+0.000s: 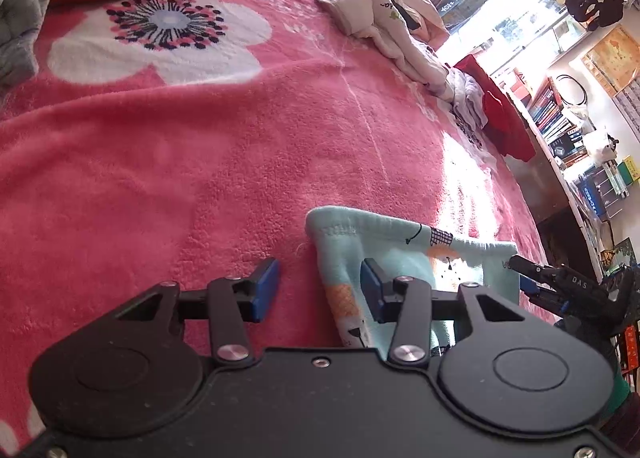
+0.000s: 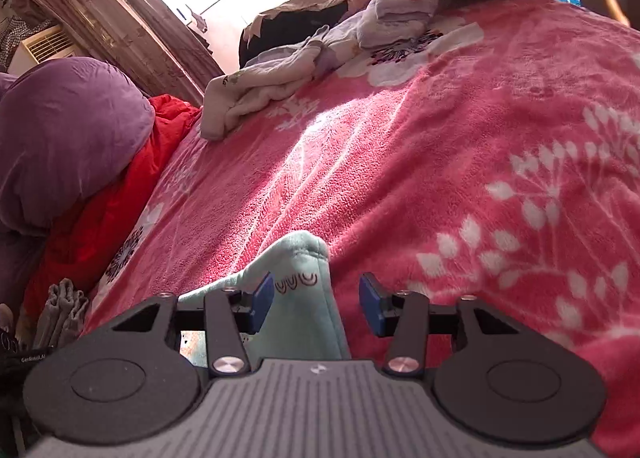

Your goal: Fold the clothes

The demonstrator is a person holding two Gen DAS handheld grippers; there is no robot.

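Mint printed garment (image 1: 404, 258) lying on the pink blanket (image 1: 200, 158) of the bed, its corner between the parted jaws of the right gripper (image 2: 316, 302), unpinched, and its edge just inside the left gripper (image 1: 318, 286), likewise half open and holding nothing.

The mint garment (image 1: 400, 254) runs out of sight under the left claw (image 1: 320, 290), its full shape hidden.
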